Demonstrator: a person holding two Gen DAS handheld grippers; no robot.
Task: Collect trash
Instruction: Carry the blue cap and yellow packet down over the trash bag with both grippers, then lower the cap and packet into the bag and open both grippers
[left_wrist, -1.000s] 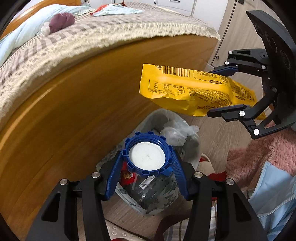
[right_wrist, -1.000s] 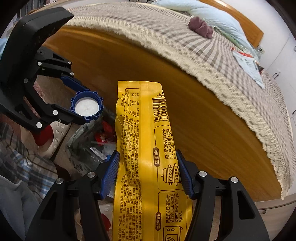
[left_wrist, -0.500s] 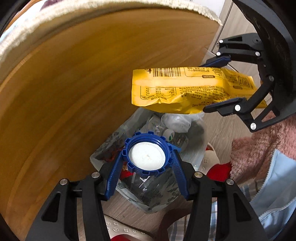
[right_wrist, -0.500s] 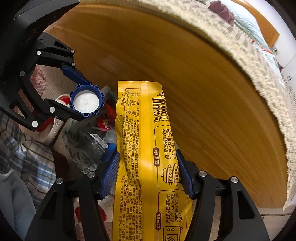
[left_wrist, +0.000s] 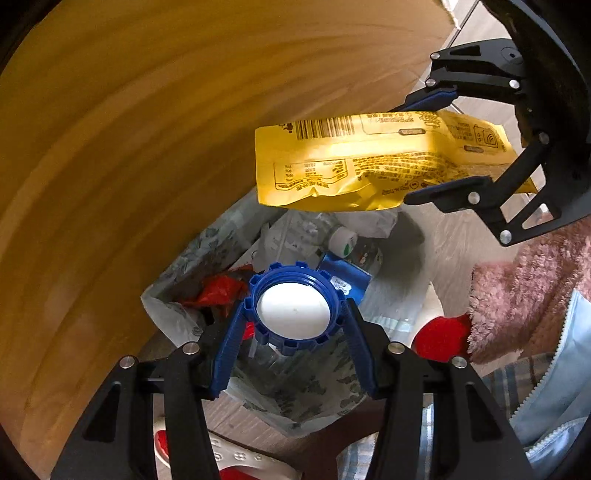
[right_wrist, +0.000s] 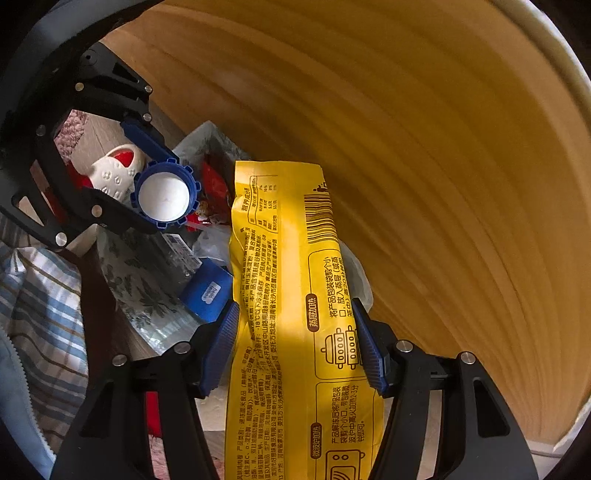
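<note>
My left gripper (left_wrist: 293, 314) is shut on a blue bottle cap (left_wrist: 293, 313) with a white inside, held right above the open trash bag (left_wrist: 177, 317). In the right wrist view the same blue cap (right_wrist: 164, 195) hangs at the left in the left gripper (right_wrist: 147, 177). My right gripper (right_wrist: 293, 343) is shut on a long yellow food wrapper (right_wrist: 291, 295) that points down toward the trash bag (right_wrist: 147, 280). From the left wrist view, the yellow wrapper (left_wrist: 369, 162) hovers over the bag's far side, clamped by the right gripper (left_wrist: 439, 144). The bag holds bottles, red wrappers and a blue carton (left_wrist: 343, 277).
A wooden bed side panel (left_wrist: 129, 147) rises right behind the bag. A white and red slipper (right_wrist: 114, 173) and another red slipper (left_wrist: 439, 338) lie on the floor beside the bag. A person's pink fleece (left_wrist: 524, 288) and plaid clothing (right_wrist: 44, 295) are close by.
Both grippers have sunk toward the trash bag and tilted further down; the bed top has left the view. The cap and wrapper stay gripped.
</note>
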